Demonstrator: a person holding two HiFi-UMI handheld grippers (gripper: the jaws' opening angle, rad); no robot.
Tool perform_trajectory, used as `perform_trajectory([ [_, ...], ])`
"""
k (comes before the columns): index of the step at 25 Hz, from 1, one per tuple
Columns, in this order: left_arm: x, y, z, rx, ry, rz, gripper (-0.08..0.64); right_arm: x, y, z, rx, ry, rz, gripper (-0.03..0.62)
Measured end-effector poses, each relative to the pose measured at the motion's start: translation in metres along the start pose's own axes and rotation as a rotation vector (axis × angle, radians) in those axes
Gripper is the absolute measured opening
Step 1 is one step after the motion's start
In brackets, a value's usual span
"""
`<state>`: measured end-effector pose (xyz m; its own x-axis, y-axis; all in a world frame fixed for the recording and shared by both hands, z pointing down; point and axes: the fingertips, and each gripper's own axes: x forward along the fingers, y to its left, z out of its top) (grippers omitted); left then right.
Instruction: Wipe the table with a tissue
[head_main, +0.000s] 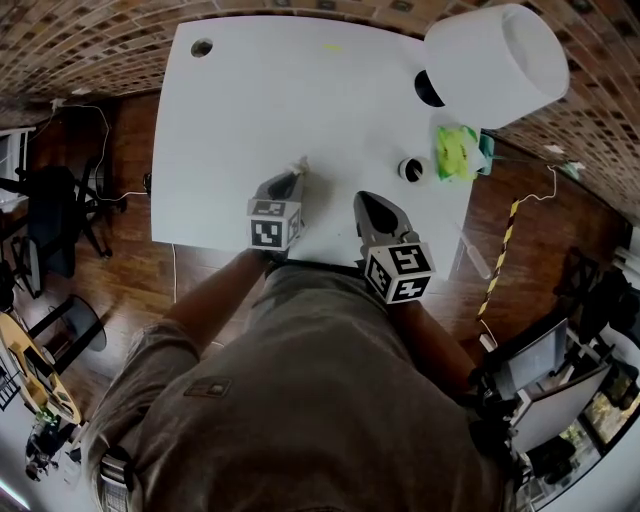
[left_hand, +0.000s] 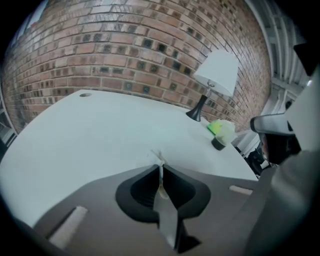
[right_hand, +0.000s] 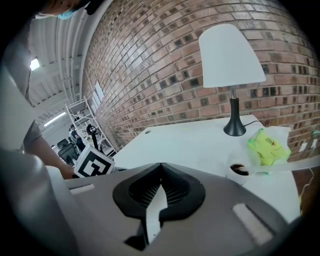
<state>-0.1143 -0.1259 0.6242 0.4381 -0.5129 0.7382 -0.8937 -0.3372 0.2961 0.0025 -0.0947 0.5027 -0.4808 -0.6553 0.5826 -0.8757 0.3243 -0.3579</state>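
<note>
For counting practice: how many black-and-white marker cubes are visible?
2: one cube on the left gripper at the white table's edge; the other cube on the right gripper beside it. None seems hidden.

My left tool (left_hand: 160, 167) swallows most of the tissue (left_hand: 158, 158): only a thin wisp shows past the tips. In the head view my body (head_main: 320, 400) covers the near edge of the bench (head_main: 250, 120), and the lamp shade (head_main: 495, 60) blocks its far corner. The print on the green packet (right_hand: 267, 145) is too small to read.
</note>
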Motion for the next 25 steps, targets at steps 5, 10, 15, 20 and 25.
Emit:
perform_trajectory([
  [5,-0.001,-0.036,-0.013,0.059,0.027,-0.046,0.023,-0.011,-0.006,-0.004,0.004,-0.010,-0.002,0.012],
  [10,0.000,-0.037,-0.016,0.058,0.022,-0.039,0.029,-0.020,-0.010,-0.008,0.001,-0.016,0.008,0.012],
  [15,-0.010,-0.042,-0.017,0.035,-0.027,-0.017,0.114,-0.031,-0.014,-0.012,-0.008,-0.024,0.033,0.012],
  [20,-0.042,-0.046,-0.013,0.042,-0.122,0.082,0.114,-0.043,-0.013,-0.017,-0.037,-0.023,0.090,0.012],
  [25,-0.085,-0.056,-0.013,0.041,-0.262,0.181,0.035,-0.055,-0.012,-0.025,-0.078,-0.025,0.168,0.012],
])
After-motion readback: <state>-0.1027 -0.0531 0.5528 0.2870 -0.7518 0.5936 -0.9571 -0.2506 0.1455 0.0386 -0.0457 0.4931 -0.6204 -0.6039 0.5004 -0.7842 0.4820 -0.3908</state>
